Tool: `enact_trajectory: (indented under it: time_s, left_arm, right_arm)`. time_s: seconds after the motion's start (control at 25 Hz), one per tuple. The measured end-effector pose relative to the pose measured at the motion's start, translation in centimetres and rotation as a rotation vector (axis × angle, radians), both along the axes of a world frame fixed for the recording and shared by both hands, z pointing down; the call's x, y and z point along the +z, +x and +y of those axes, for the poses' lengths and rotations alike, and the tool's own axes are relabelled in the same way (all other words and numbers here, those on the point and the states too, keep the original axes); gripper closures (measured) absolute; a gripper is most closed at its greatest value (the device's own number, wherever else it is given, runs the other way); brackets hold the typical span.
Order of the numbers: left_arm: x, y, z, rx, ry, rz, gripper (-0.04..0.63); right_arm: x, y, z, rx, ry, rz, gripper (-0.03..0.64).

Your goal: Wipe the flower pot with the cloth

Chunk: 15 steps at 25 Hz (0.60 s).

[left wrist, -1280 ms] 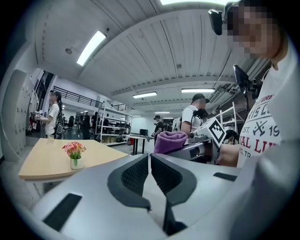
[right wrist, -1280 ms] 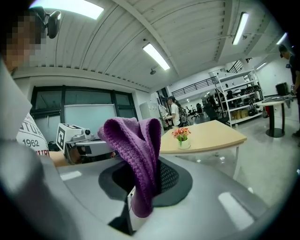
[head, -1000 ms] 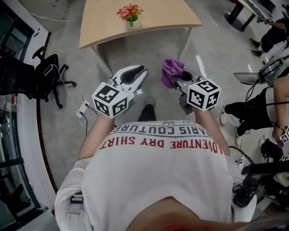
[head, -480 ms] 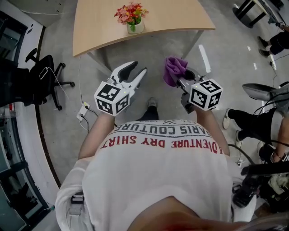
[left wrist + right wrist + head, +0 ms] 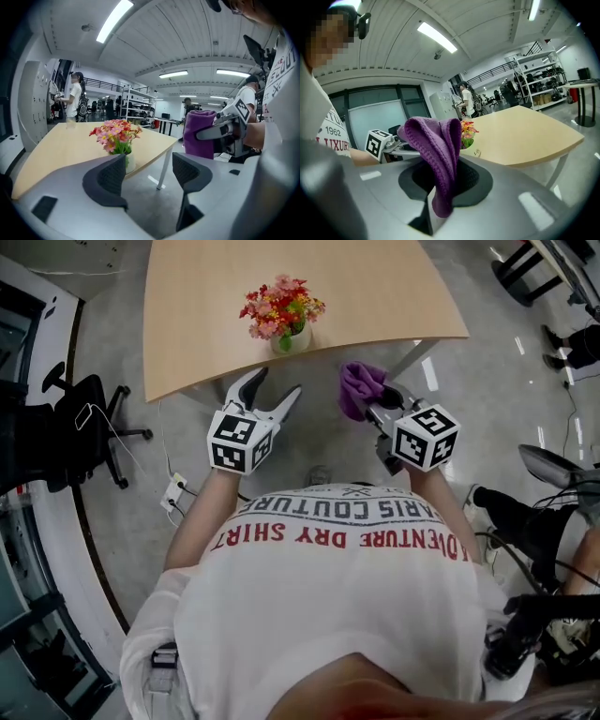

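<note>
**A:** Where is the flower pot [image 5: 291, 340]?

**B:** It stands on the wooden table [image 5: 375, 287], just ahead of the left gripper [image 5: 272, 382]. That gripper's jaws are opening, with nothing between them.

**A:** And the cloth [image 5: 361, 388]?

**B:** It is purple and folded. The right gripper [image 5: 375, 401] has its jaws clamped on it, with the pot further ahead.

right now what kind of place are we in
Probably a lab or workshop office: metal storage racks at the back, strip lights overhead, a wooden table and an office chair.
</note>
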<state>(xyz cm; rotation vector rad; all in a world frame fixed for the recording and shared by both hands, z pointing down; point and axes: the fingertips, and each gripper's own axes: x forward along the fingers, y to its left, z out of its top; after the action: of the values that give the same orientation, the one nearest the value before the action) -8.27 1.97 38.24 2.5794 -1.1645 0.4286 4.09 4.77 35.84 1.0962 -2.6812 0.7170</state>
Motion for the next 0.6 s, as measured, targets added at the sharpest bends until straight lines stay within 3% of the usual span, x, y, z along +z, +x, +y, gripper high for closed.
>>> enact_trajectory:
  time_s: [0.12, 0.36, 0.6]
  left_arm:
    - [2.2, -0.9, -3.2, -0.06, -0.032, -0.001, 0.261]
    - [8.0, -1.0, -8.4, -0.097, -0.113, -0.064, 0.25]
    - [10.0, -0.8, -12.4, -0.149, -0.049, -0.085, 0.25]
  right_arm:
    - [1.4, -0.1, -1.8, -0.003, -0.022, 0.001, 0.558]
    - [4.4, -0.1, -4.6, -0.016, -0.071, -0.008, 0.558]
    - [6.9, -0.7, -6.0, -0.067, -0.112, 0.002, 0.558]
